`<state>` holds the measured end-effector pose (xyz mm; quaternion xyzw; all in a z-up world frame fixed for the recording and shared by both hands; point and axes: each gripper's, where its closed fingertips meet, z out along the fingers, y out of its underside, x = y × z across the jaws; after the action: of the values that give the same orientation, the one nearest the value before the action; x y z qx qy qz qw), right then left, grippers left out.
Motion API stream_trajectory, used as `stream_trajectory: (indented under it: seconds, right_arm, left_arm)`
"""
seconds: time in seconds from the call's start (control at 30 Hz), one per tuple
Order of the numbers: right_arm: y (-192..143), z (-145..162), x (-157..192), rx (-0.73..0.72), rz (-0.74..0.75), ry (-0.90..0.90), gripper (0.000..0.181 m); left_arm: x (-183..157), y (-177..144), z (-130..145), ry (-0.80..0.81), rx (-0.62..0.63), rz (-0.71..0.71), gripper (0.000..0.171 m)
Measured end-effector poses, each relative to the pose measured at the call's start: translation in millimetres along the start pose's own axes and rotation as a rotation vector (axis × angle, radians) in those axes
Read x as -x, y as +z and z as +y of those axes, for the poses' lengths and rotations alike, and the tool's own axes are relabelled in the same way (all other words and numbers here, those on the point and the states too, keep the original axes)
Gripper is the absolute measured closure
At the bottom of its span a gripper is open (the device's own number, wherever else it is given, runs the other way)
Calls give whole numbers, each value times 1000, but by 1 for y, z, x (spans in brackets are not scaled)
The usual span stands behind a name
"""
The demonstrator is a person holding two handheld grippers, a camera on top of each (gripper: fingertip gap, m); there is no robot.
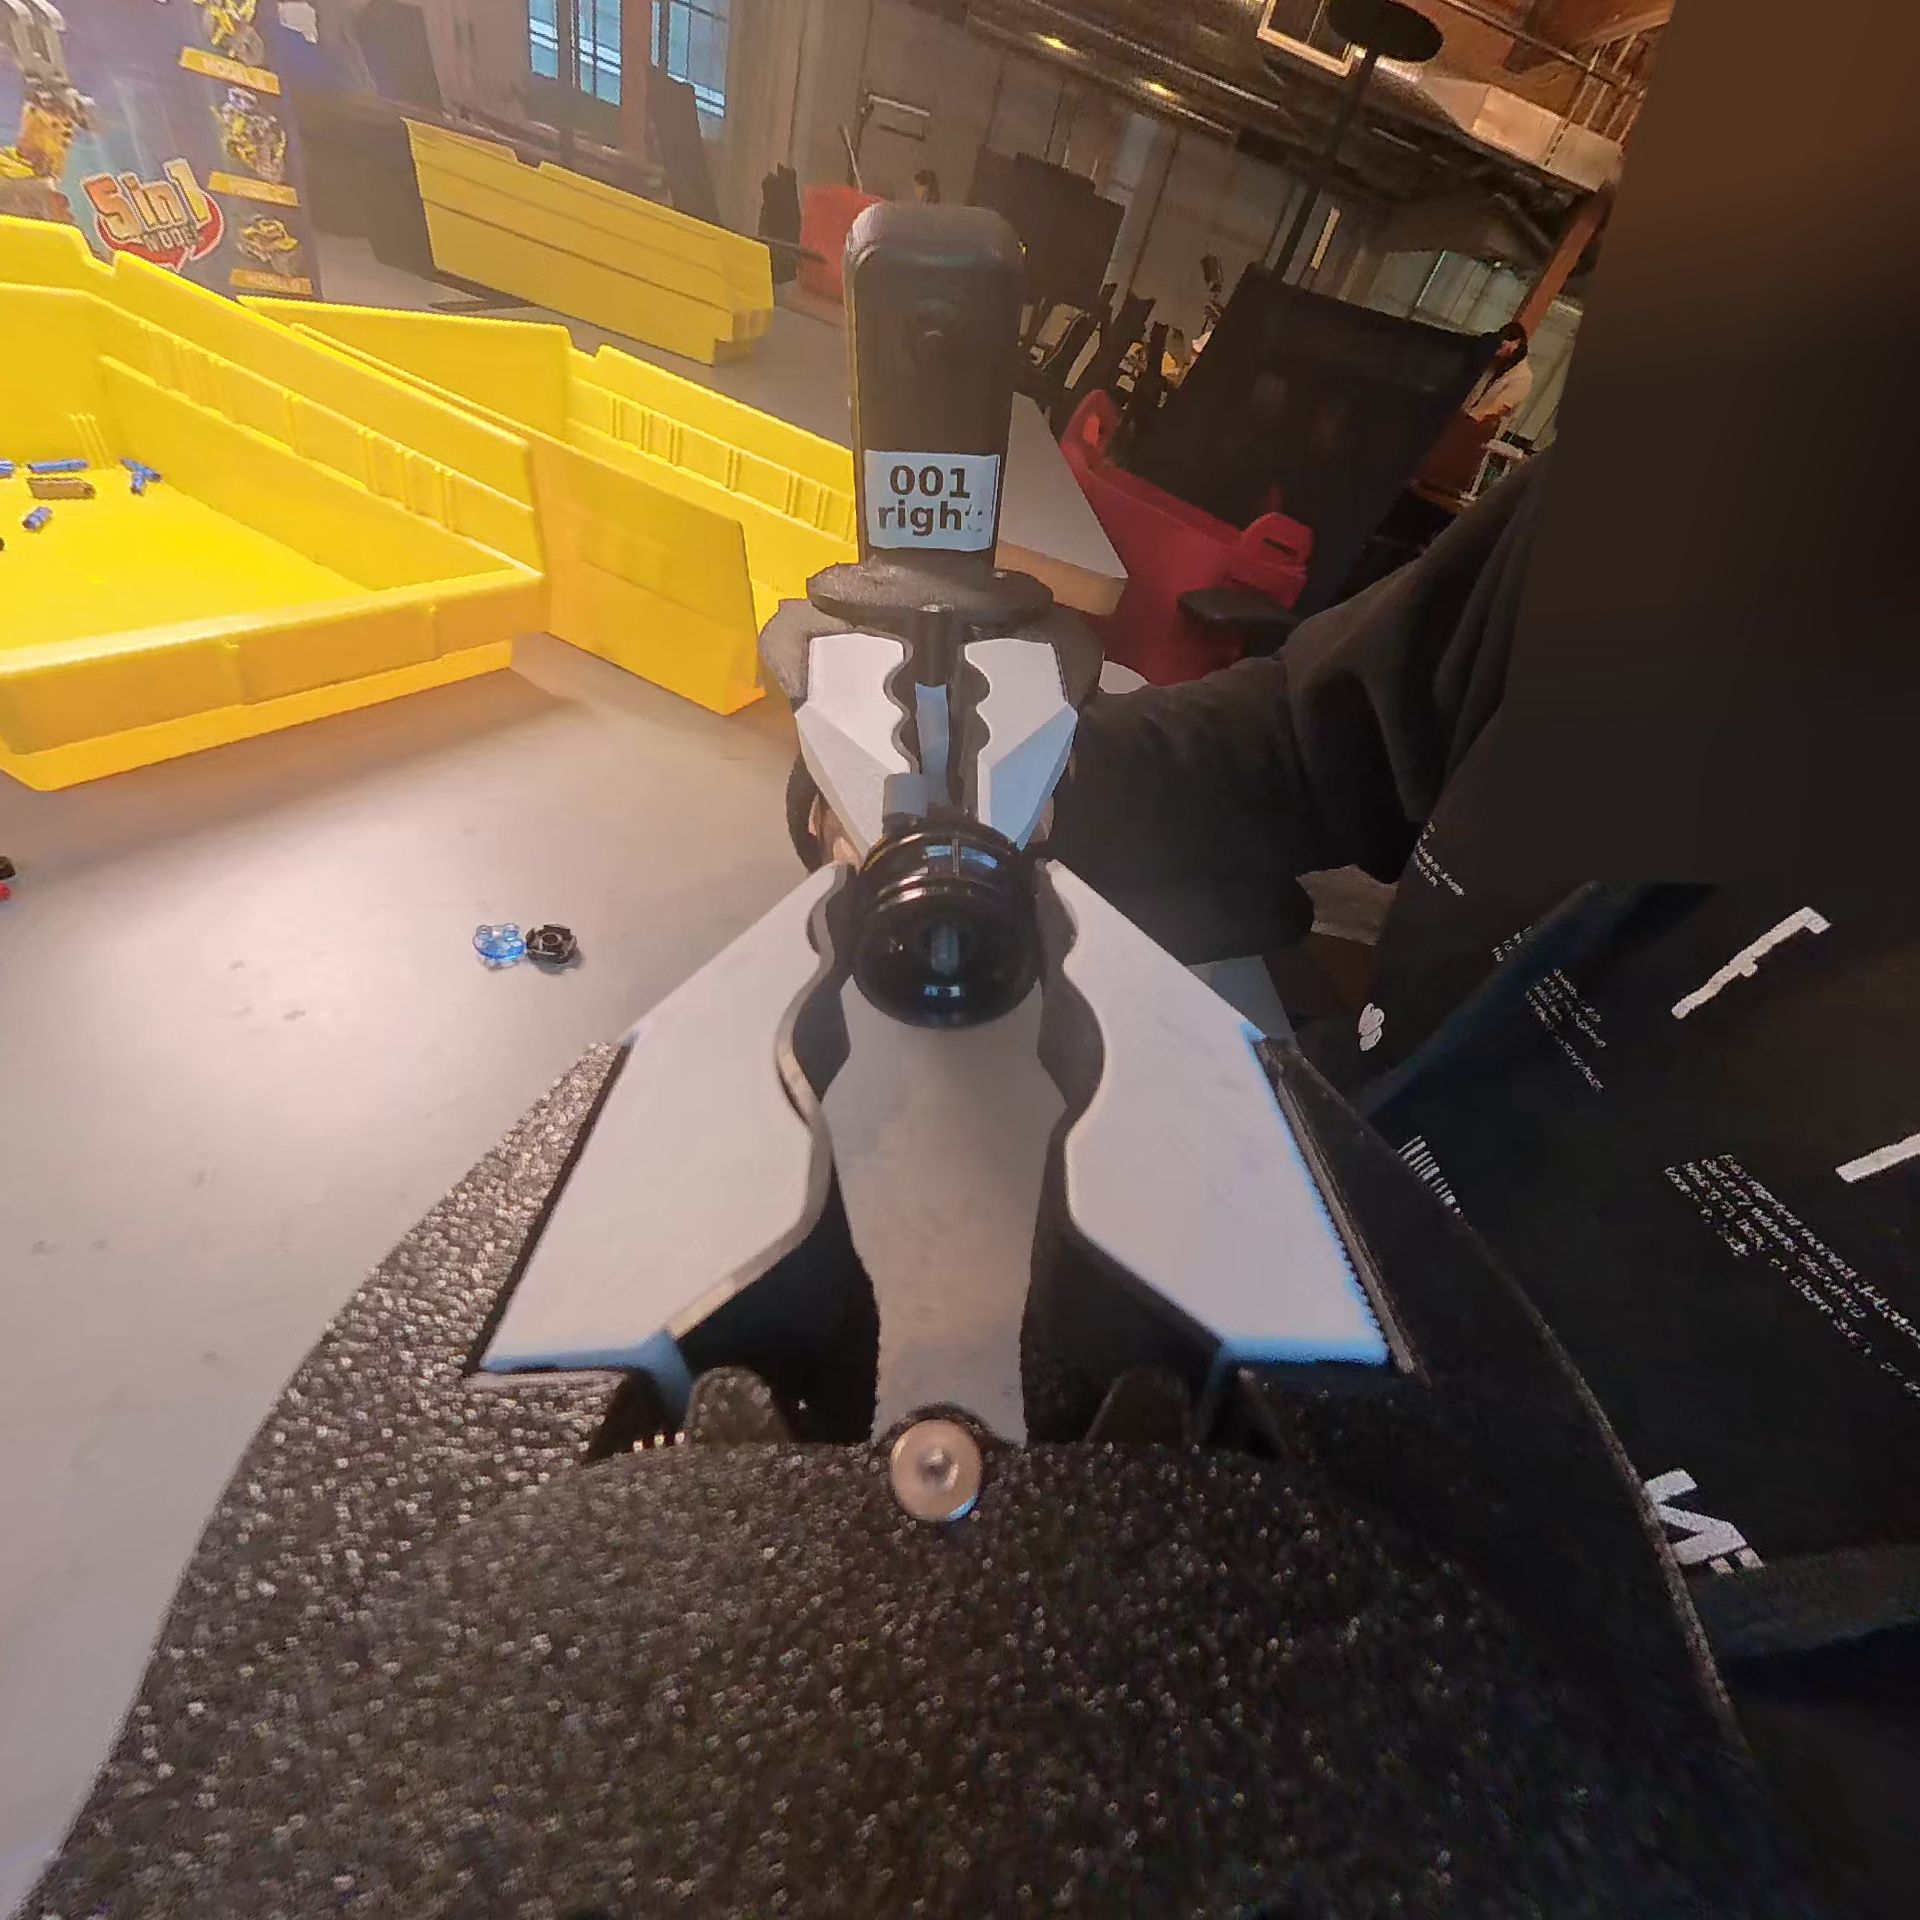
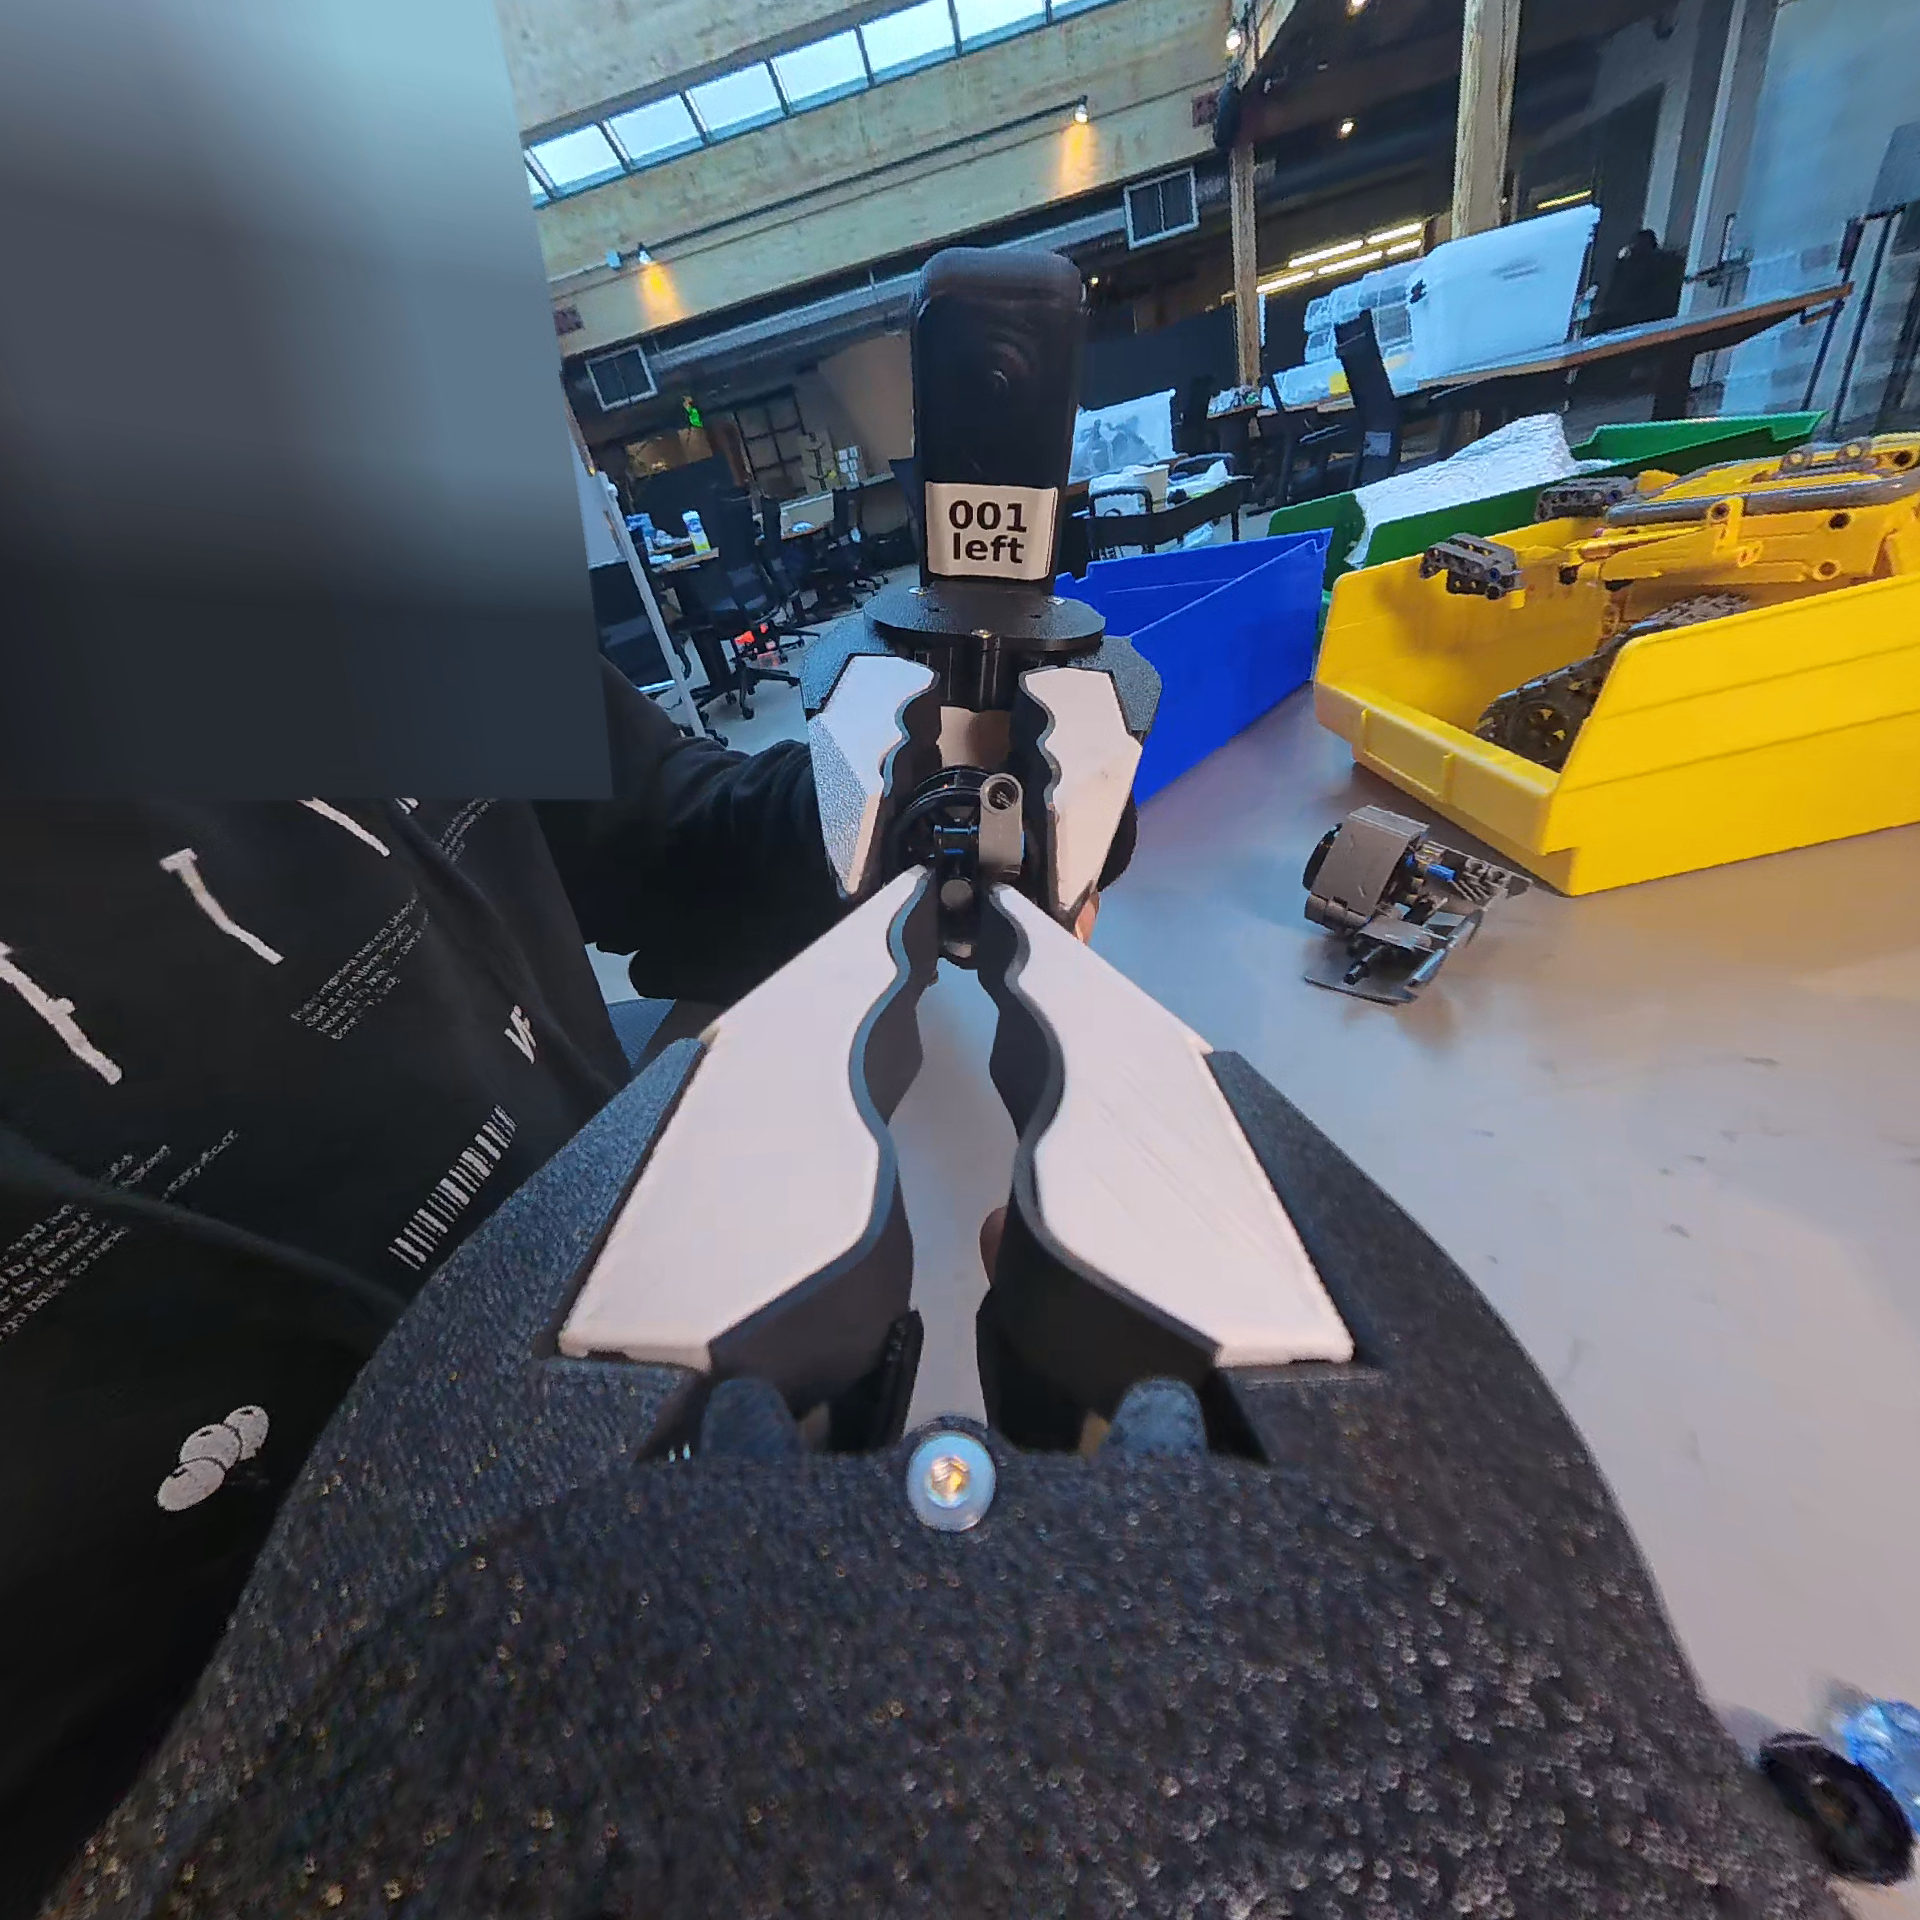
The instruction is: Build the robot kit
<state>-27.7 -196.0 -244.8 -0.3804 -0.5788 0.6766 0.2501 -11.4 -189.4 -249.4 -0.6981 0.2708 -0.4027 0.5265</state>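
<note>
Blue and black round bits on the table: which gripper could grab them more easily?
Probably left. The blue piece and black piece lie near the left gripper; for the right gripper they sit back beside its body. Both are shut on the wheel assembly, though.

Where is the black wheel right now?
In the left wrist view, the black wheel sits centre frame between the left claw tips, facing the right claw.

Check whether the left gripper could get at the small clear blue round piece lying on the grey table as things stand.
Probably not at once: the left gripper is shut on a black wheel, which the right gripper also grips by a grey connector. The small clear blue round piece lies uncovered on the grey table, beside a small black round piece.
</note>
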Motion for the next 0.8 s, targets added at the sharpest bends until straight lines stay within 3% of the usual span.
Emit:
stream_trajectory:
  seconds: [0.13,0.17,0.2,0.23,0.27,0.33,0.43,0.63,0.8]
  right_arm:
    - [-1,2,-2,-2,-6,18,176]
    - [-11,-9,-4,-71,-9,26,181]
    - [-46,-37,-21,-229,44,98,181]
    - [-67,-49,-36,-271,135,53,181]
    - [-51,-40,-31,-202,137,2,181]
    - [-13,-14,-15,-65,59,-37,181]
    - [-30,-30,-25,-136,93,4,181]
    - [-17,-11,-21,-45,112,-1,166]
    - [-7,-1,-17,-5,98,7,163]
  left_arm:
    - [2,-2,3,-19,0,5,139]
    - [10,-13,-2,-28,-35,-33,138]
    - [34,-48,-22,-75,-165,-125,139]
    - [49,-81,-42,-133,-302,-153,143]
    - [47,-75,-42,-94,-284,-151,141]
    - [29,-28,-17,55,-75,-123,139]
    - [35,-40,-25,-12,-132,-113,139]
    - [21,-25,-8,5,-61,-58,139]
    - [16,-13,2,4,-26,-26,139]
